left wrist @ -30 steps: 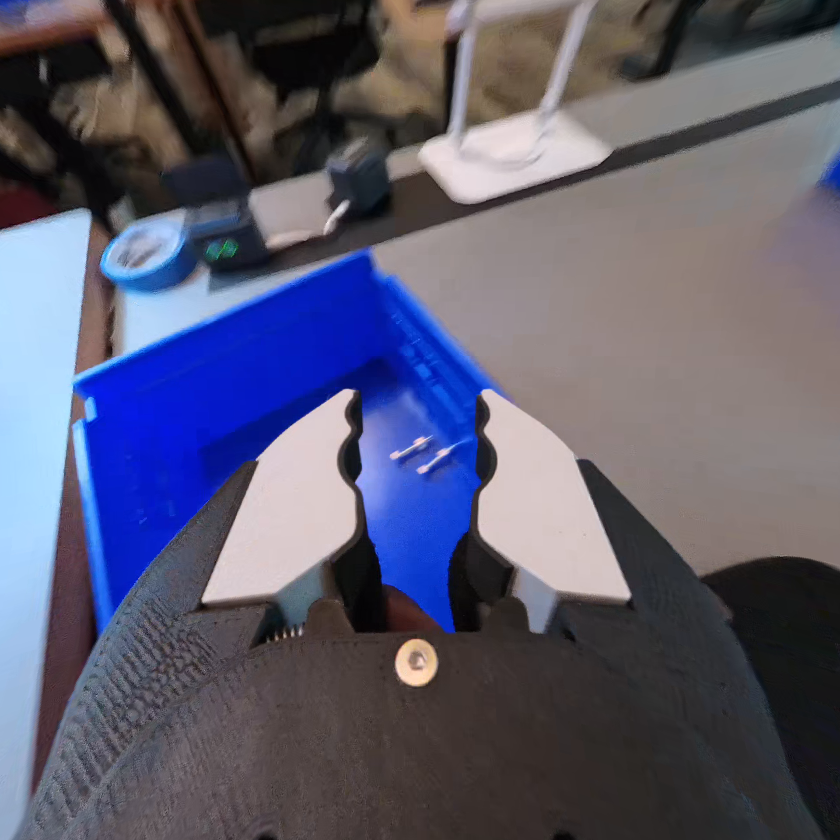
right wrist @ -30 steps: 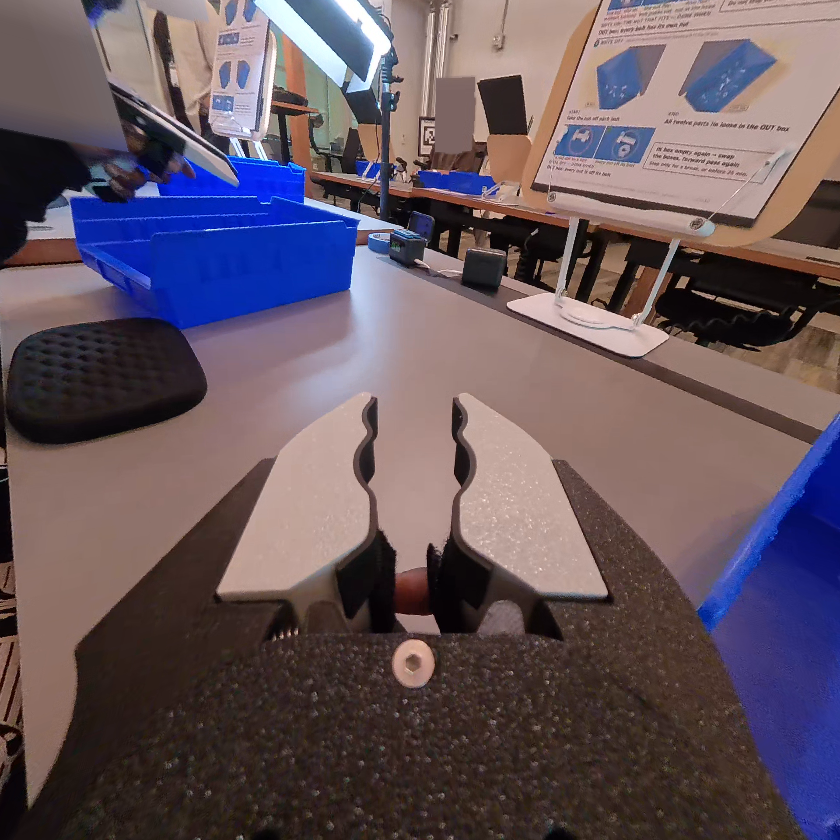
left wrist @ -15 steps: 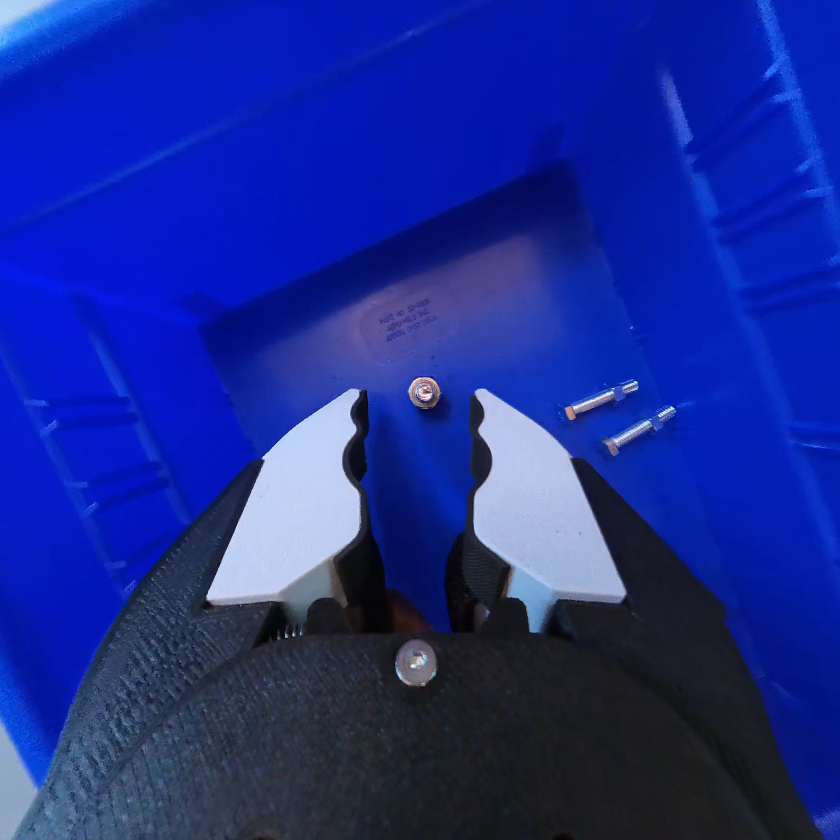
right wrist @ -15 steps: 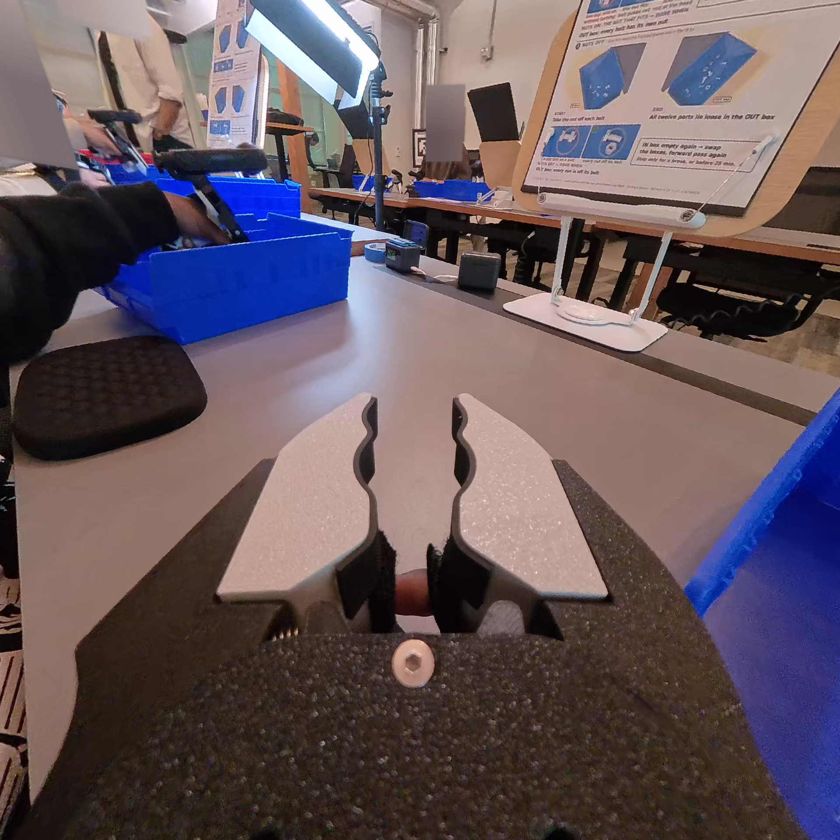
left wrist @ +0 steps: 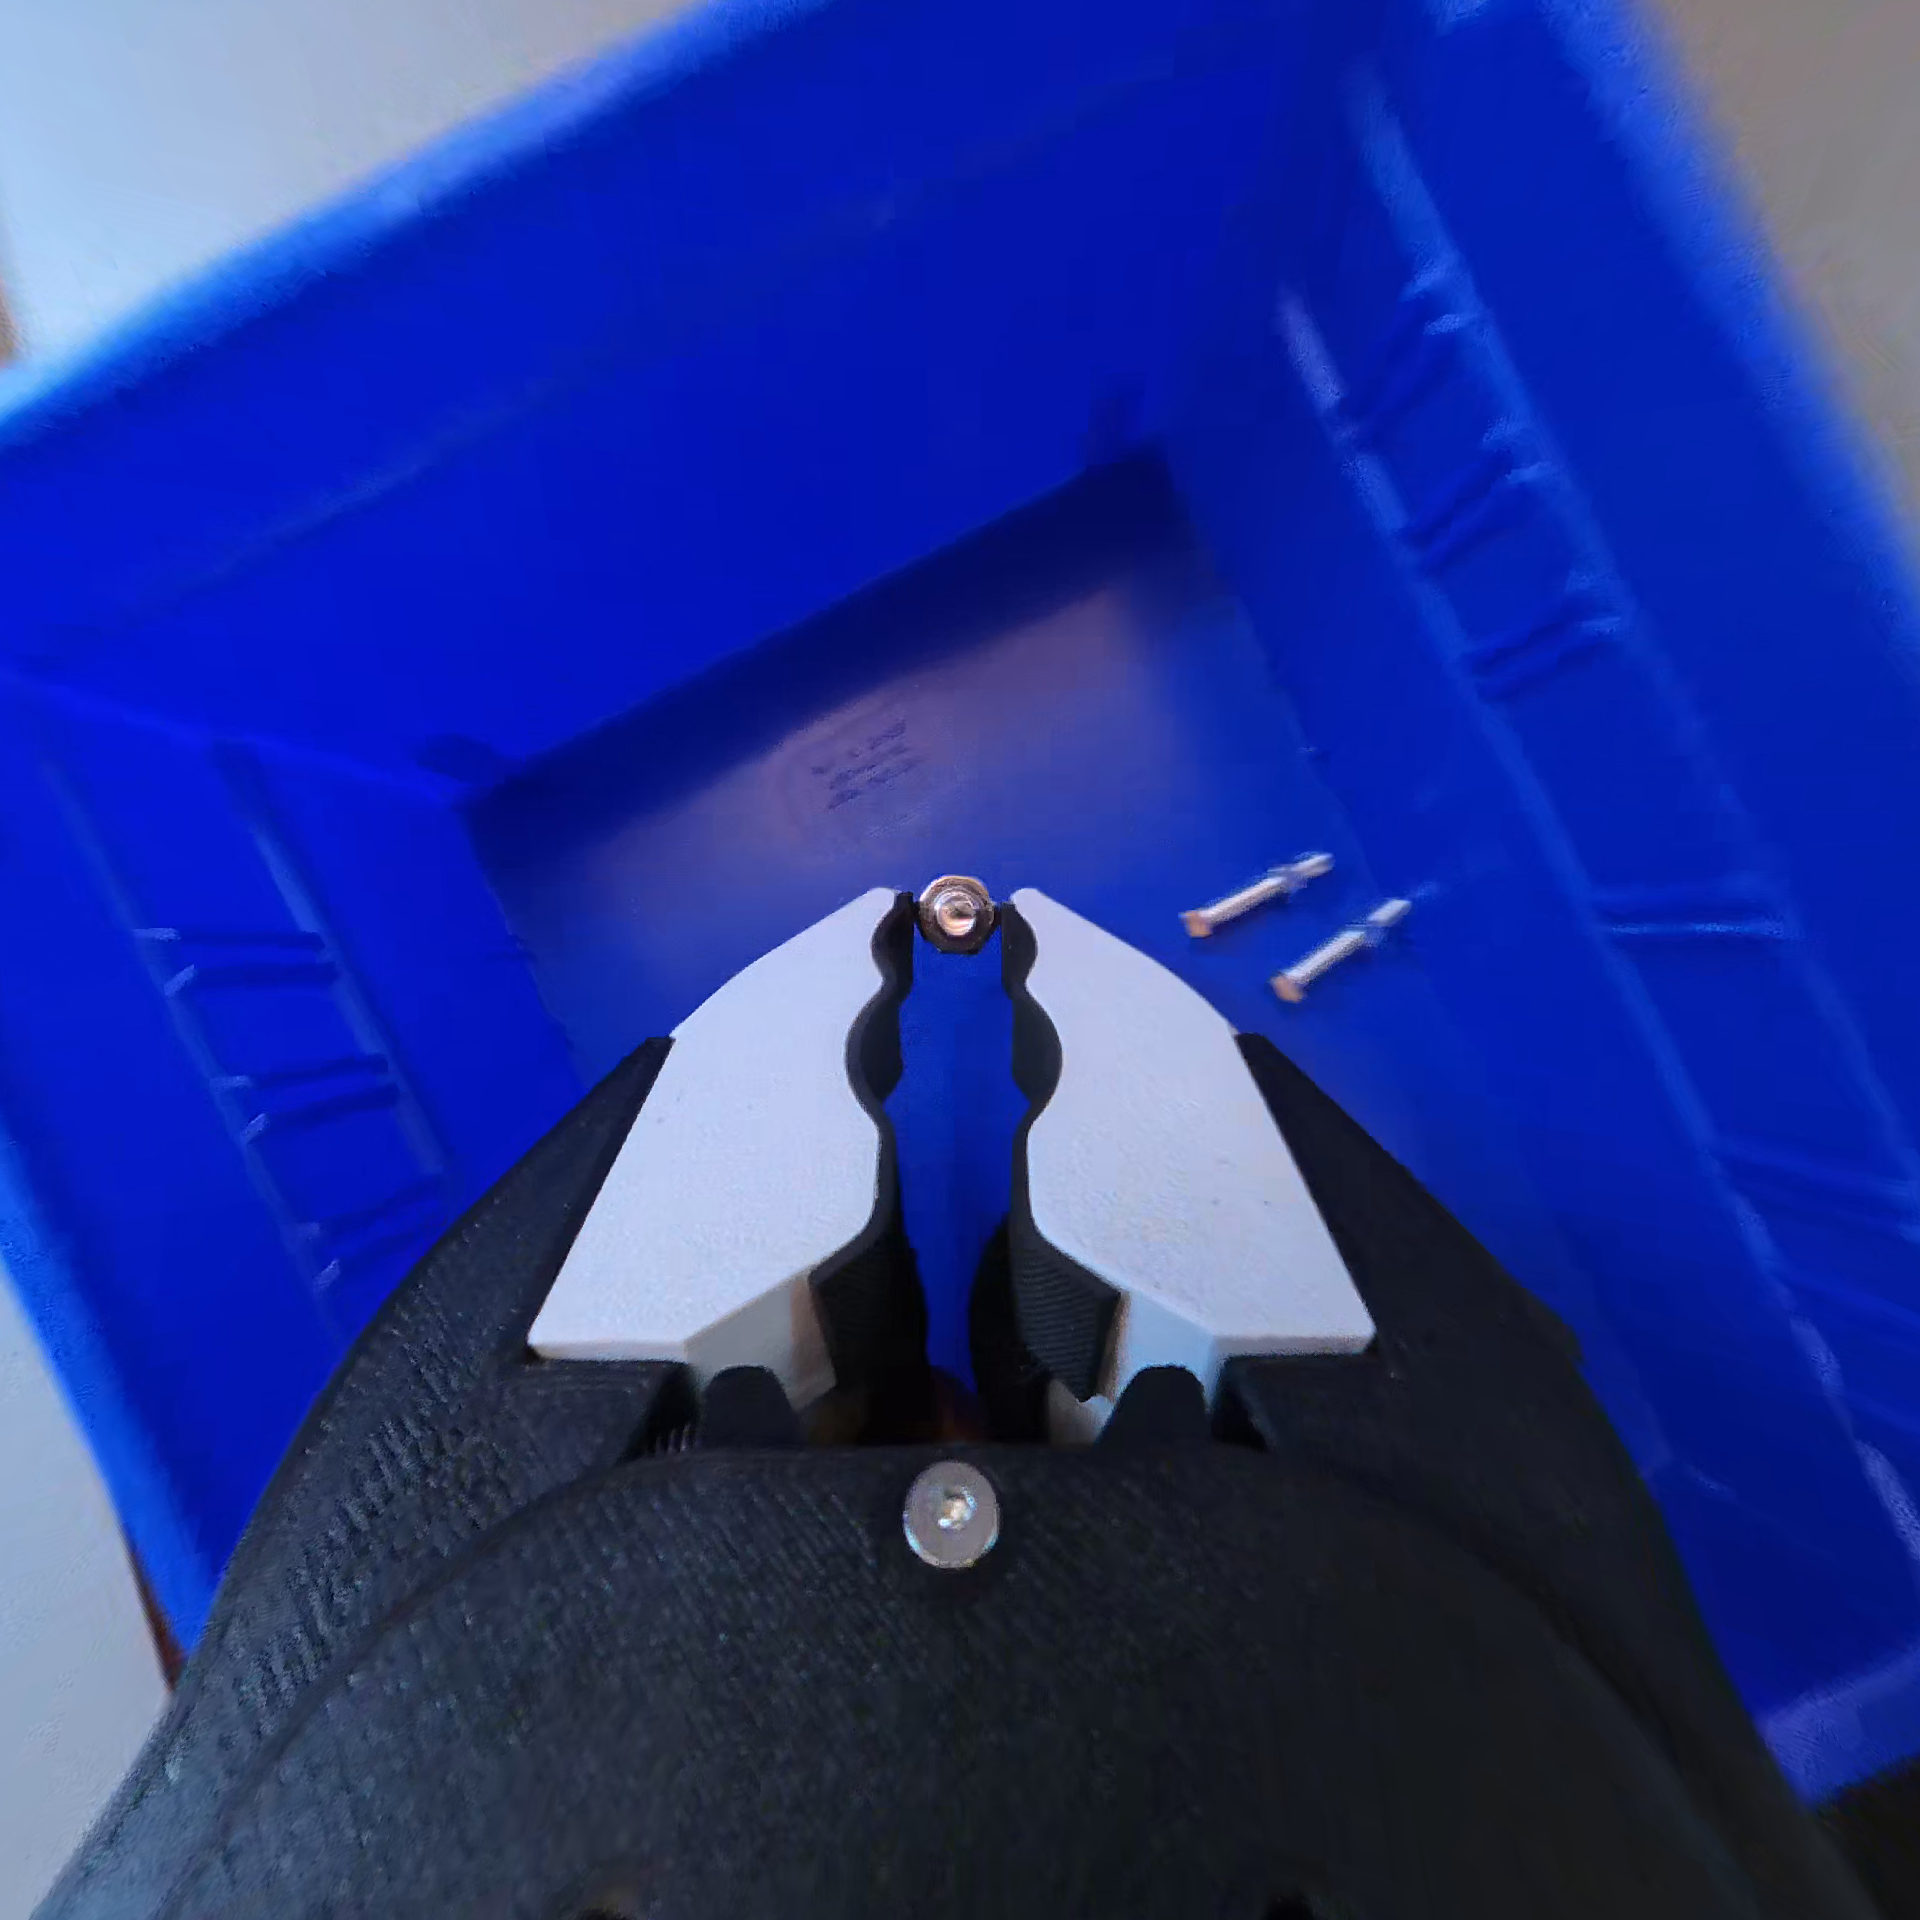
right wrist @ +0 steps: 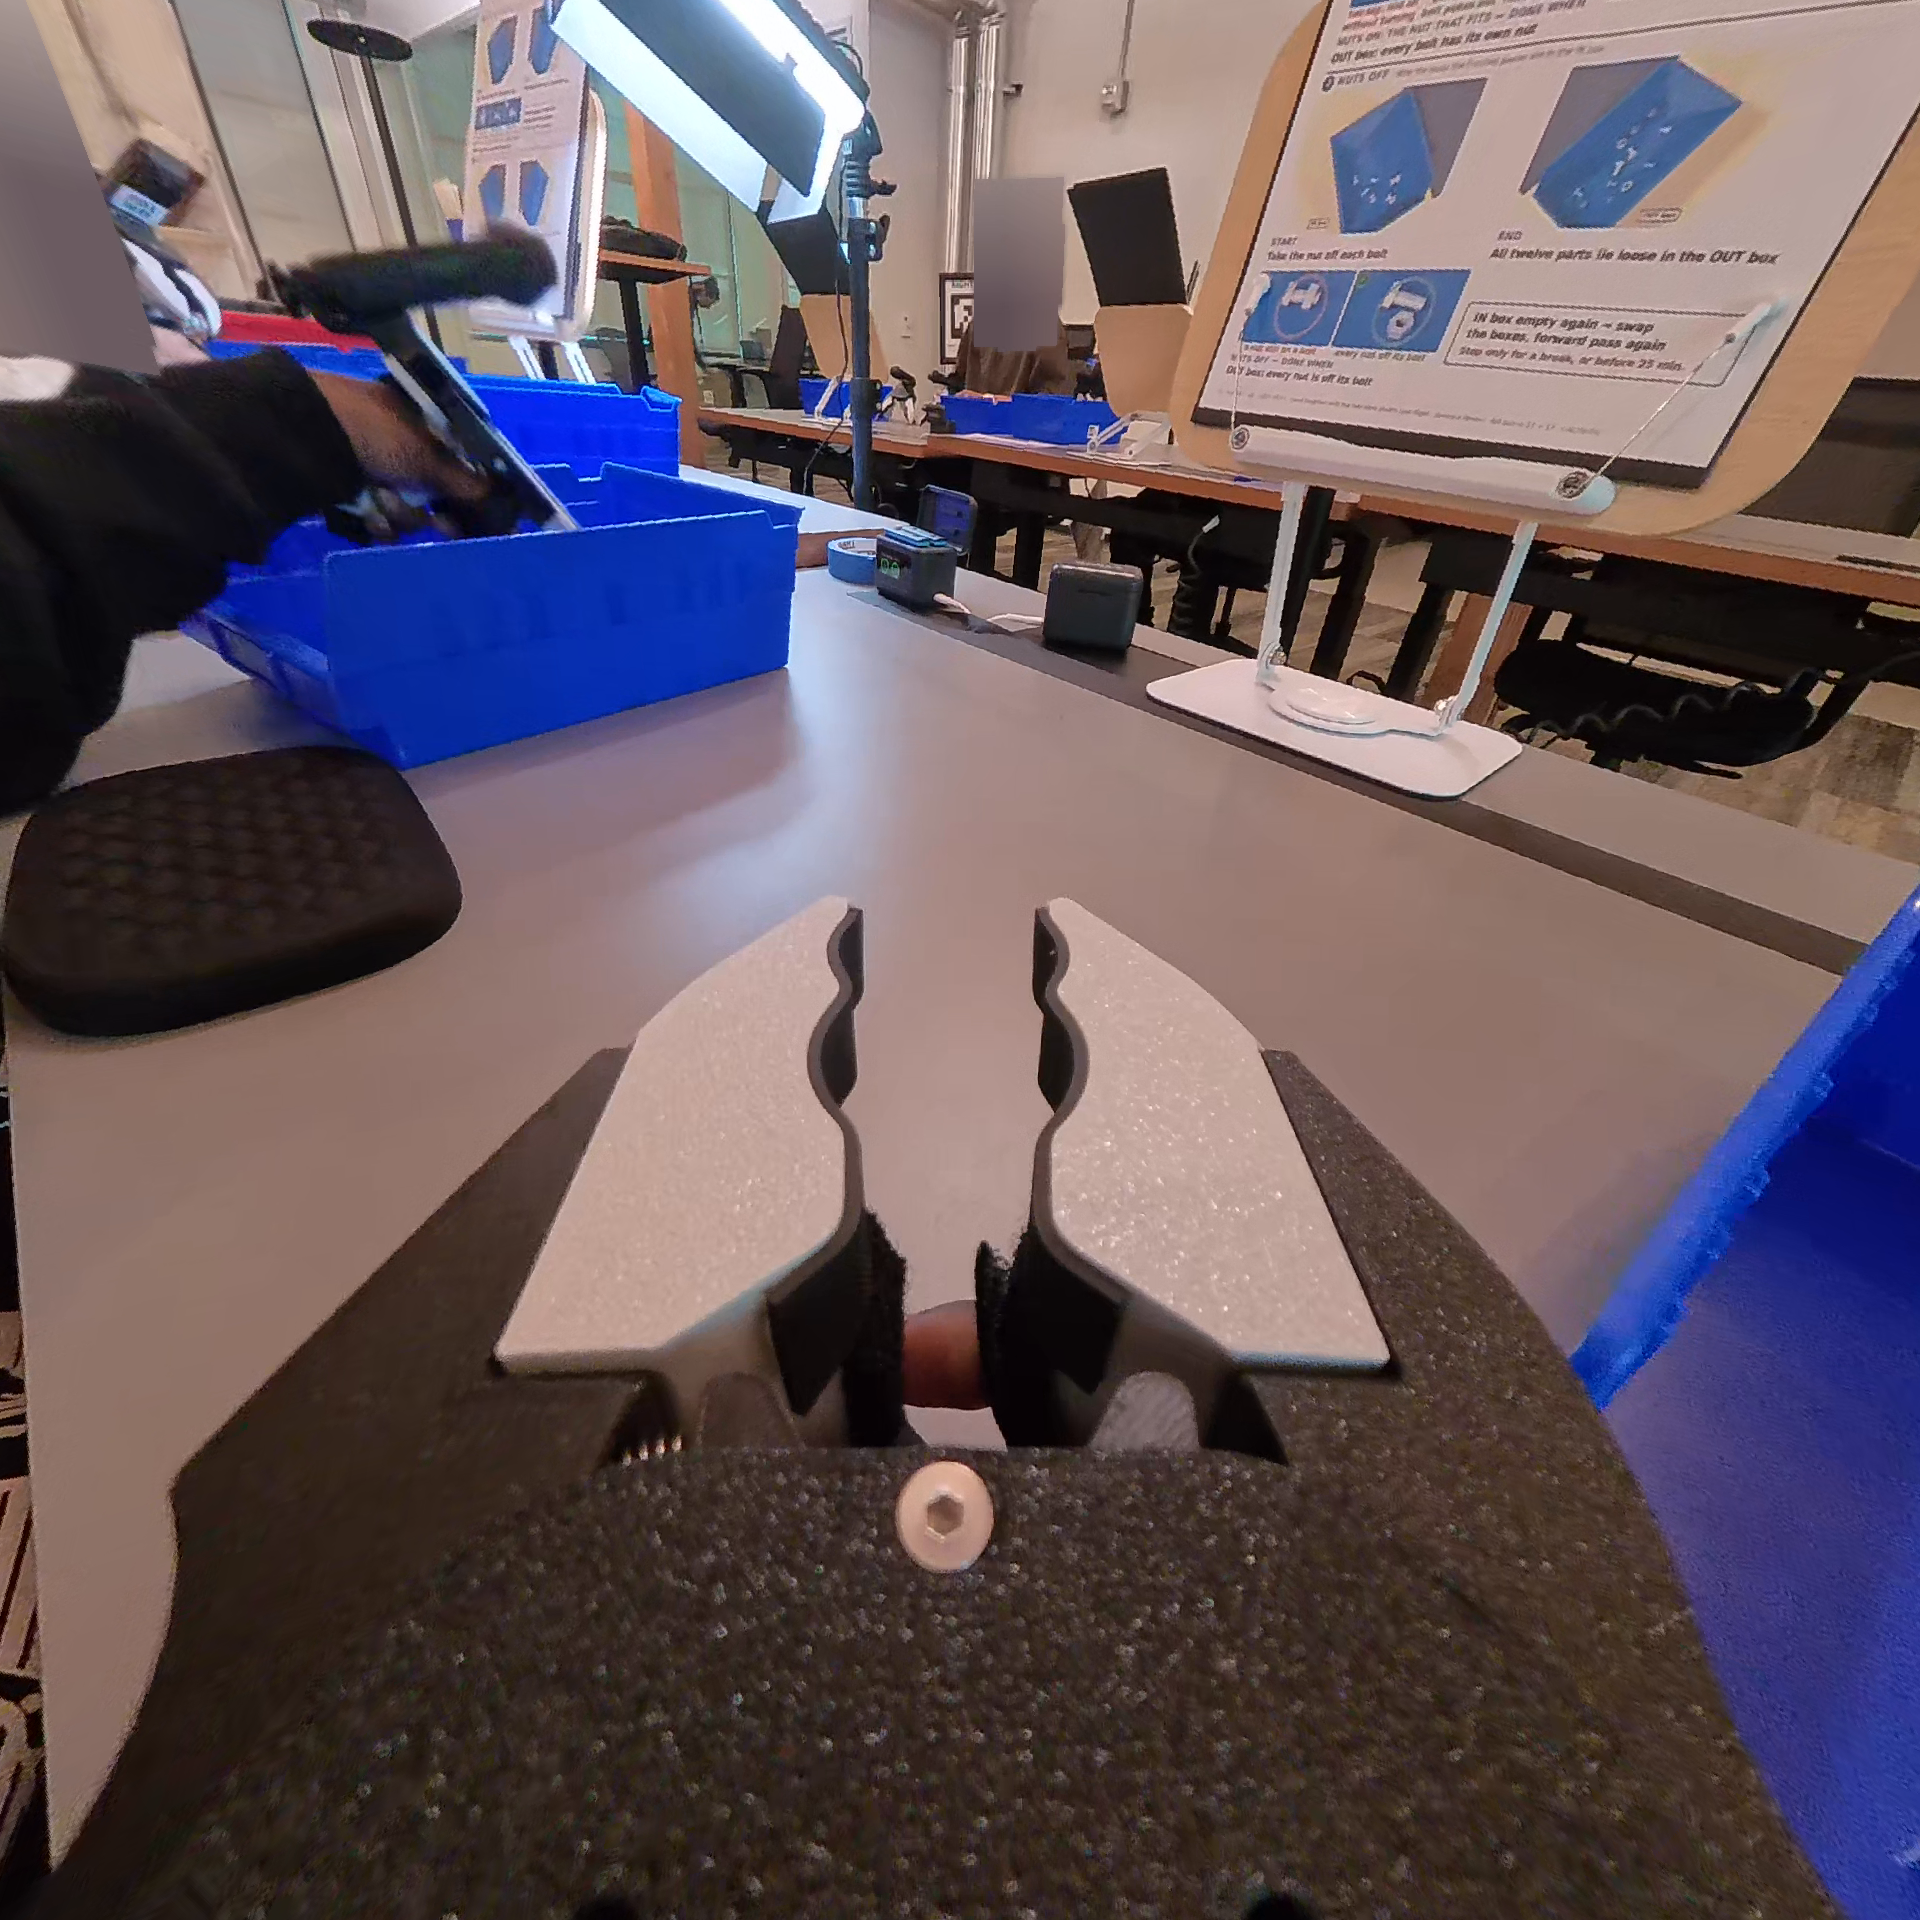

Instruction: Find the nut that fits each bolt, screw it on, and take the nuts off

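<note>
Nut (left wrist: 957, 923) apparently pinched in left tongs (left wrist: 957, 928), two bolts (left wrist: 1299, 923) nearby.

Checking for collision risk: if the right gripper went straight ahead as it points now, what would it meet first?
Probably nothing close: the right gripper, open and empty, points along bare grey table; depth beyond is unclear.

My grey flat counter (right wrist: 1039, 831) | long bright panel lamp on a black pole (right wrist: 727, 94) behind it | rows of wooden desks (right wrist: 1039, 447) beyond | pale walls, glass partitions.
</note>
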`<control>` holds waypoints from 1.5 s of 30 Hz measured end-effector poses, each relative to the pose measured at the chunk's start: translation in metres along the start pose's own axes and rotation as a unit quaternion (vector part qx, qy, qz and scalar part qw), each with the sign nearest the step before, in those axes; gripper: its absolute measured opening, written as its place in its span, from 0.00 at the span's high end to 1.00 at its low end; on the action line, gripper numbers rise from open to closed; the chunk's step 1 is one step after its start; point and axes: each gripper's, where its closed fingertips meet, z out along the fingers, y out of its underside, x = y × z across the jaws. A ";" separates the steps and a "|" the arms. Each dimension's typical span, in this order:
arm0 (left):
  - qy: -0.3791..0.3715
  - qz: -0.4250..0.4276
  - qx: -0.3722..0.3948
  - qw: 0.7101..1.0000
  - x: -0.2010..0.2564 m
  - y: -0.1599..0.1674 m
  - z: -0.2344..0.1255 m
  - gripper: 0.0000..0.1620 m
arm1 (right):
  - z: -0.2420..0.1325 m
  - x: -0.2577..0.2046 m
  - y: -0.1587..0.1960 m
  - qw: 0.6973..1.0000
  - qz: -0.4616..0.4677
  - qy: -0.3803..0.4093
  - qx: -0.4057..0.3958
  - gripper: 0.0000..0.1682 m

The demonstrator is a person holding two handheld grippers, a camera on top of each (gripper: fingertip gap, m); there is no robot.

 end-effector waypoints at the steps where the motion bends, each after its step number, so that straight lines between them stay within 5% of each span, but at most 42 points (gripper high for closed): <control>1: 0.008 0.009 0.021 1.000 0.010 -0.007 -0.011 0.90 | 0.000 0.000 0.000 1.000 0.000 0.000 -0.001 0.81; 6: 0.099 0.101 0.148 0.979 0.107 -0.043 -0.083 0.90 | 0.002 0.000 0.003 1.000 0.003 -0.002 -0.008 0.81; 10: 0.165 0.211 0.179 0.947 0.203 -0.042 -0.111 0.90 | 0.002 -0.001 0.004 1.000 0.000 -0.003 -0.012 0.81; 20: 0.308 0.385 0.099 0.864 0.393 0.042 -0.063 0.90 | 0.003 -0.003 0.006 1.000 -0.018 0.003 -0.022 0.81; 28: 0.305 0.425 0.040 0.851 0.417 0.080 -0.032 0.90 | 0.004 -0.005 0.009 0.999 -0.027 0.003 -0.032 0.81; 45: 0.326 0.410 0.031 0.851 0.417 0.089 -0.029 0.85 | 0.007 -0.014 0.012 0.997 -0.050 -0.014 -0.051 0.82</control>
